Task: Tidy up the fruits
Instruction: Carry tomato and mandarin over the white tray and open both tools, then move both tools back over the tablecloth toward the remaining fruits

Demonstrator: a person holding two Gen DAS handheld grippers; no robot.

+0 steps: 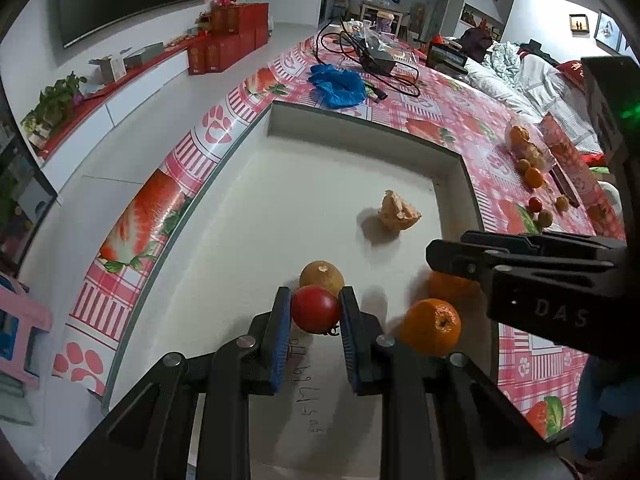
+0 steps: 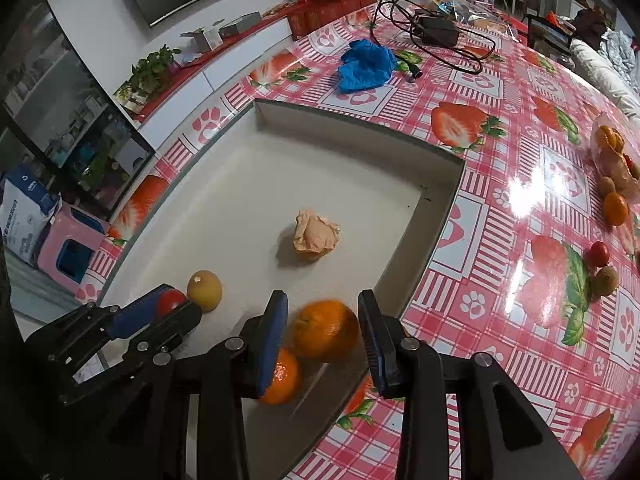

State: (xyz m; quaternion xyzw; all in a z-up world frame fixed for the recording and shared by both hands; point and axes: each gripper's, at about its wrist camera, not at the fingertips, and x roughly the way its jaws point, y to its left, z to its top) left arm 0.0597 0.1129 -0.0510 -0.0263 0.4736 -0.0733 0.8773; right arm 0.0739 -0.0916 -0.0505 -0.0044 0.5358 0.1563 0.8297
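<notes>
A shallow white tray (image 1: 360,116) (image 2: 360,120) lies on the table. My left gripper (image 1: 315,292) (image 2: 176,304) is shut on a small red tomato (image 1: 316,310) (image 2: 170,300), low over the tray's near part. A yellow-brown round fruit (image 1: 322,276) (image 2: 205,290) sits right behind the tomato. My right gripper (image 2: 323,294) (image 1: 444,248) is shut on a small orange (image 2: 326,328) (image 1: 452,286), which looks blurred, just over the tray's near right corner. Under its left finger a second orange (image 2: 280,378) (image 1: 430,326) rests in the tray.
A crumpled beige scrap (image 1: 398,212) (image 2: 316,236) lies mid-tray. On the strawberry-print tablecloth to the right sit several loose small fruits (image 1: 534,178) (image 2: 616,208) and a clear bag of fruit (image 1: 524,140). A blue glove (image 2: 366,64) and a cabled adapter (image 2: 438,32) lie beyond the tray.
</notes>
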